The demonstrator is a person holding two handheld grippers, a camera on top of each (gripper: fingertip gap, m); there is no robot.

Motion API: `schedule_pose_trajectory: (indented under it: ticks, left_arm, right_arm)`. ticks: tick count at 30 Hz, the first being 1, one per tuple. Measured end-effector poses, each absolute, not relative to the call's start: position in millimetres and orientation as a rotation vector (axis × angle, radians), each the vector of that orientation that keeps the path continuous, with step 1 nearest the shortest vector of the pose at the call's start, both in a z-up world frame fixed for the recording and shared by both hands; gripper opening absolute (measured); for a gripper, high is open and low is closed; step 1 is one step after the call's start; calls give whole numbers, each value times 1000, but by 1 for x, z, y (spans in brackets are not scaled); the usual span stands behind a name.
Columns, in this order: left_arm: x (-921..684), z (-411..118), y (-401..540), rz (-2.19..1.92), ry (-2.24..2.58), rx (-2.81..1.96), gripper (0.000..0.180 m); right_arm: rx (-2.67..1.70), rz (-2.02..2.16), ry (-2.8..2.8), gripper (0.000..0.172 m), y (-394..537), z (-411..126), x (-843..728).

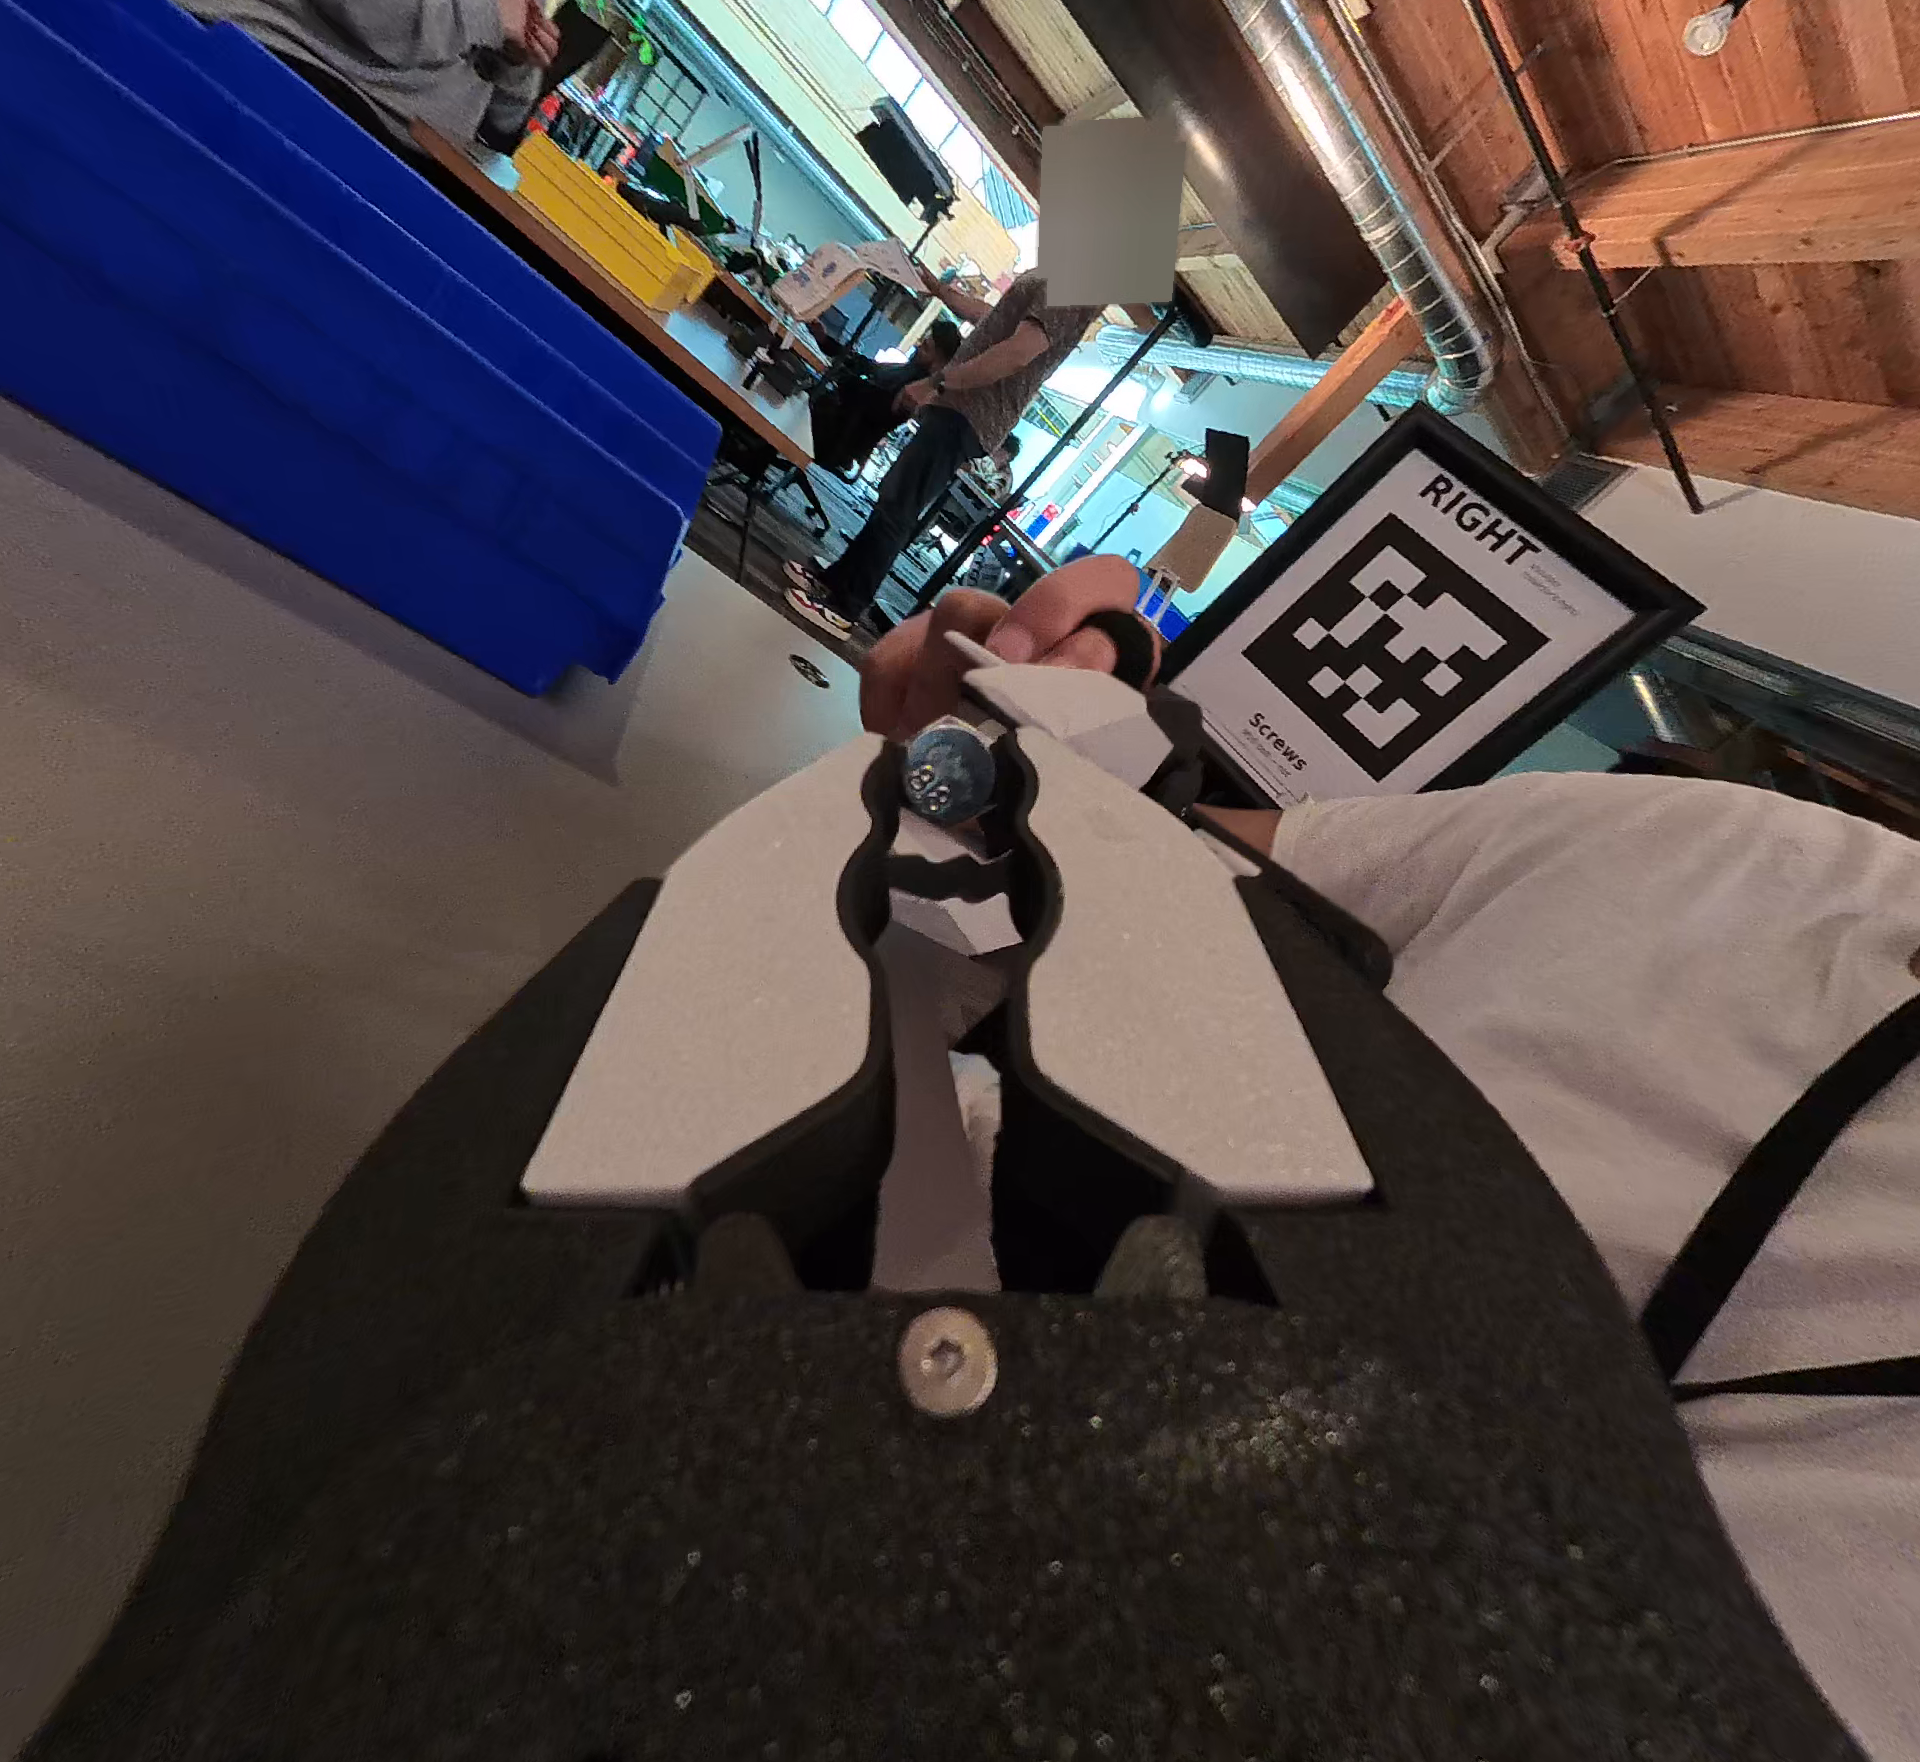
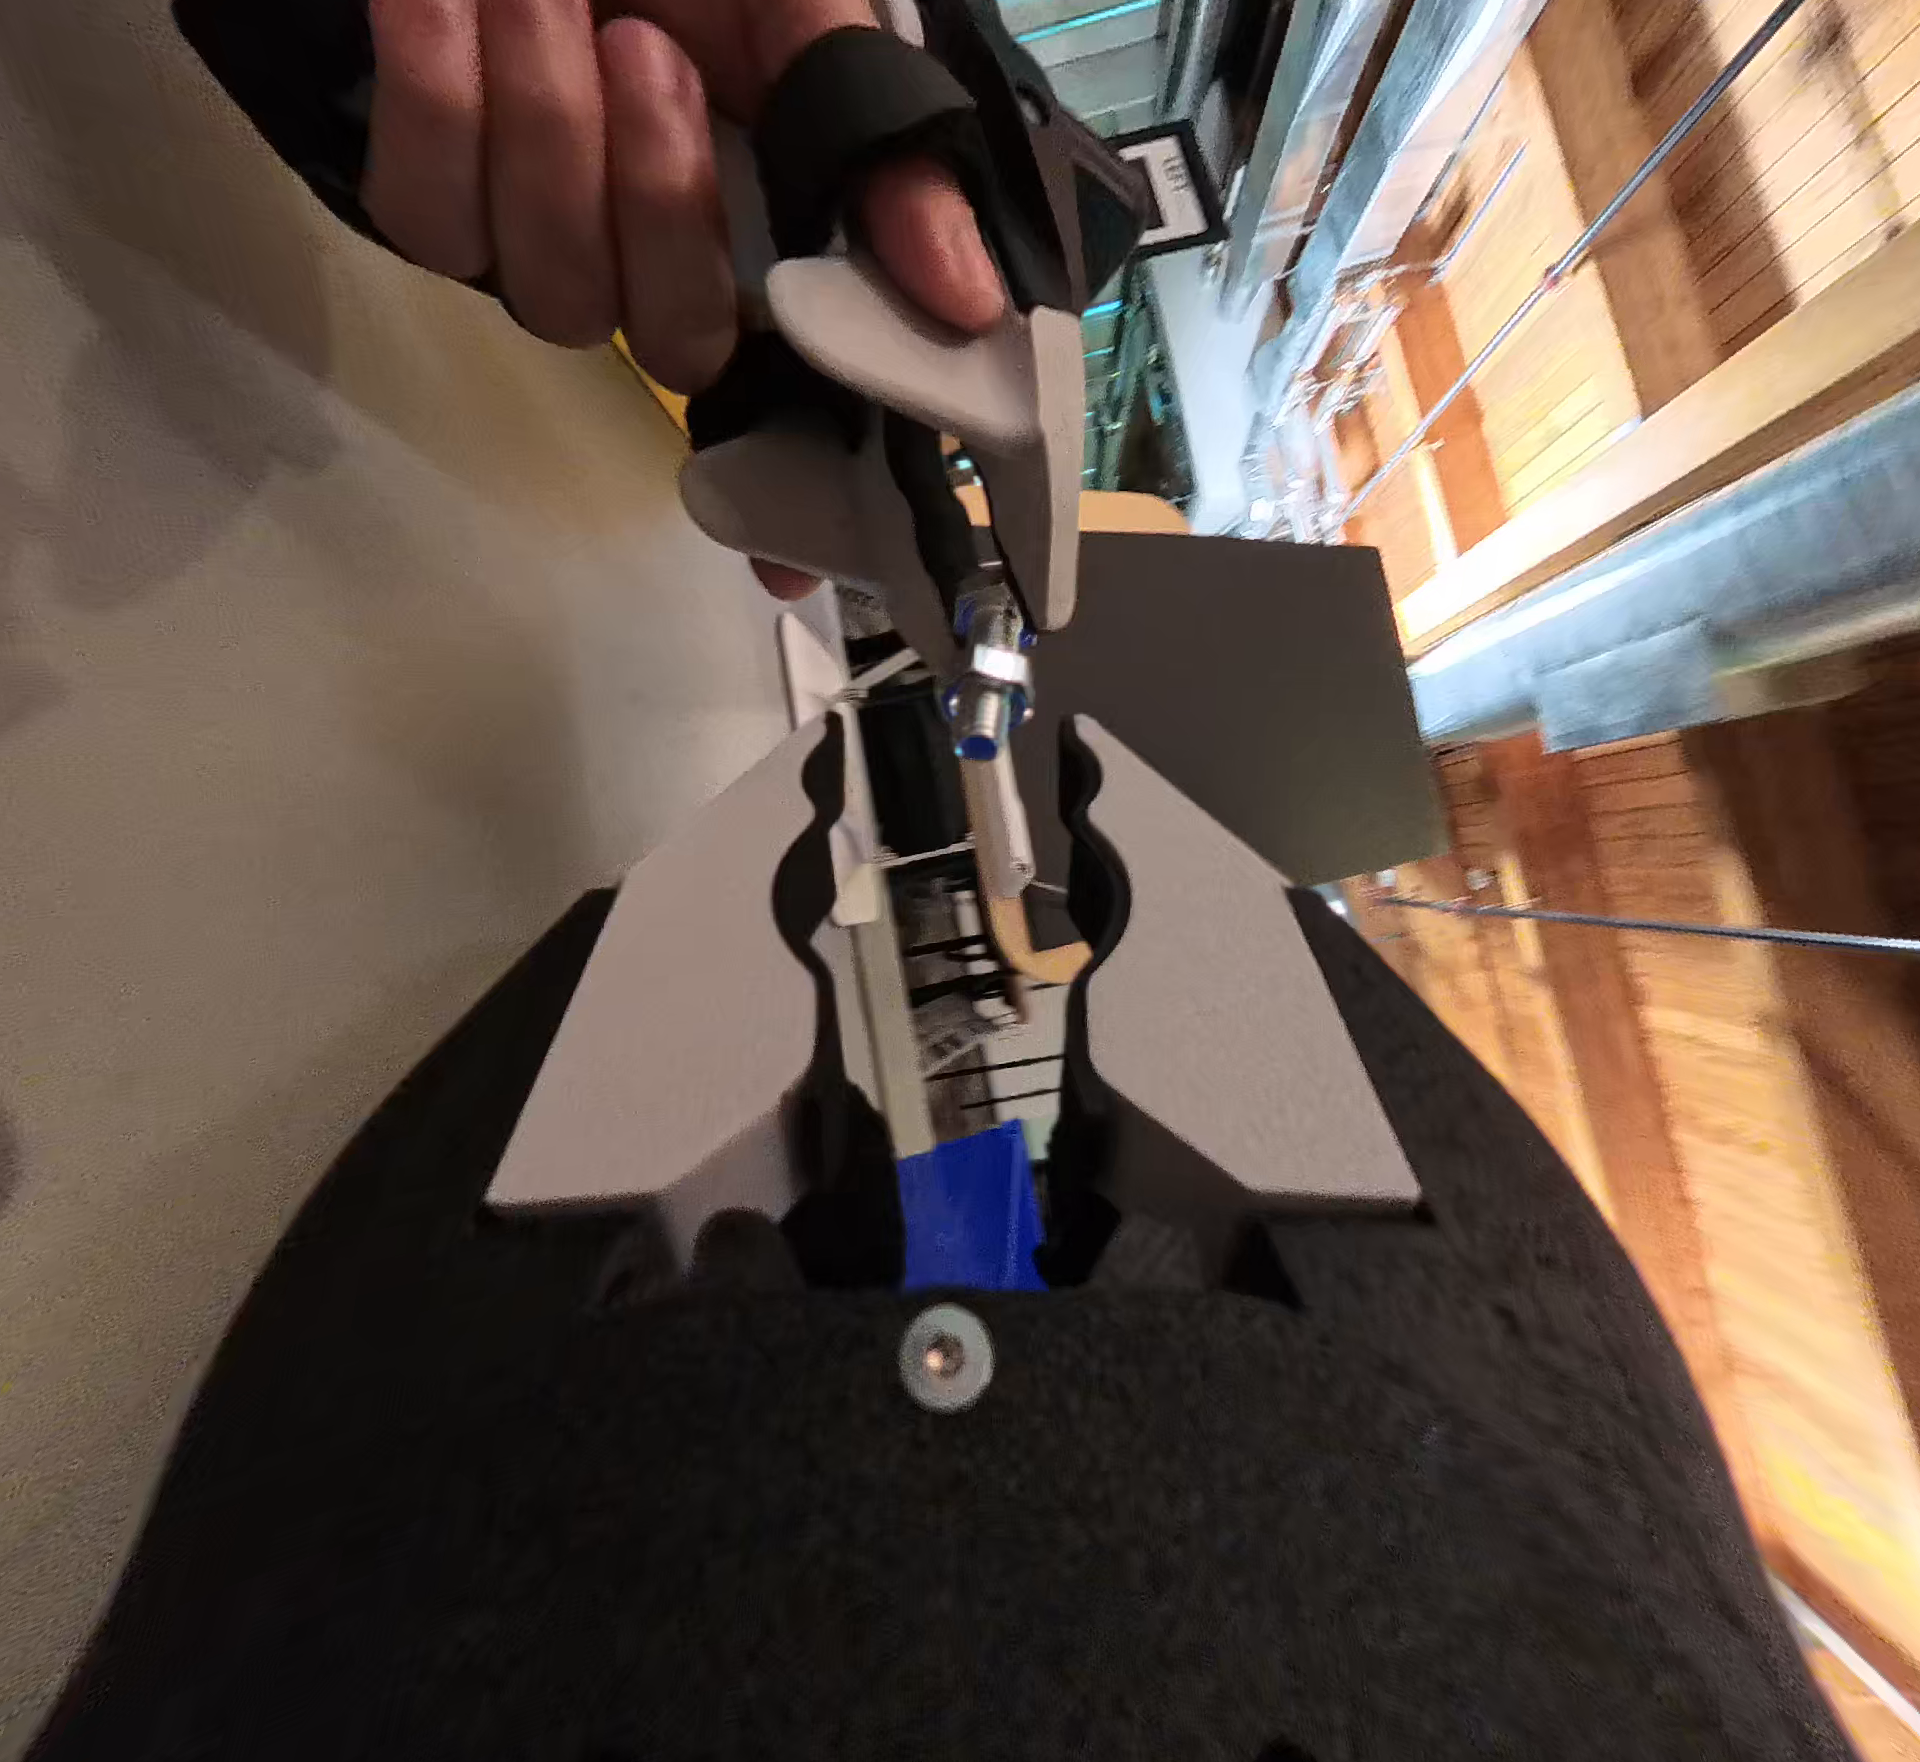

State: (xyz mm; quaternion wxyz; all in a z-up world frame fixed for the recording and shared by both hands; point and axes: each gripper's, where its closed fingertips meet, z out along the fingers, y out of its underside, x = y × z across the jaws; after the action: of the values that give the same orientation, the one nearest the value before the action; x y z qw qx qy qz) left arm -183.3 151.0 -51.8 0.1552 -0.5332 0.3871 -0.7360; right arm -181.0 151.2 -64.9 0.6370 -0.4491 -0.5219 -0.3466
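We see a silver bolt [image 1: 948, 772], blue bins [image 1: 312, 382] at ten o'clock, a black-and-white checkered sign [image 1: 1392, 647] at two o'clock, and a cream worktop [image 1: 260, 881].

Left gripper [image 1: 948, 782]: two pale grey, wedge-shaped fingers [image 1: 727, 1006] with scalloped black inner pads, mounted on a speckled black body [image 1: 935, 1556]. A silver hex-socket screw [image 1: 947, 1360] sits just behind the fingers. Right gripper [image 2: 951, 736]: identical build. Wearer: white sleeve [image 1: 1558, 933], black straps [image 1: 1787, 1182] beside the body.
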Motion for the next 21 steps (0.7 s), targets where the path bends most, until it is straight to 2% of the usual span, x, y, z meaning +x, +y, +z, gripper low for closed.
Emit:
schedule_pose_trajectory:
  ticks: [5, 7, 10, 14, 18, 21]
  left_arm:
    - [-181, -53, 142, -2137, 1138, -1537, 17]
    - [-181, -52, 141, -2145, 1136, -1540, 17]
    - [-181, -55, 142, -2112, 1153, -1536, 17]
    - [-184, -51, 143, -2036, 1192, -1469, 17]
    - [-188, -44, 144, -1967, 1217, -1392, 17]
    - [-190, -40, 145, -1957, 1215, -1357, 17]
  right_arm:
    - [-867, -919, -1229, 17, 143, -58, -185]
    - [-867, -931, -1224, 17, 144, -57, -184]
    - [-1026, -729, -1189, 16, 146, -59, -183]
    - [-1380, -51, -968, 17, 148, -57, -186]
    - [-1625, 914, -561, 16, 148, -54, -194]
    - [-1613, 1636, -177, 16, 147, -48, -196]
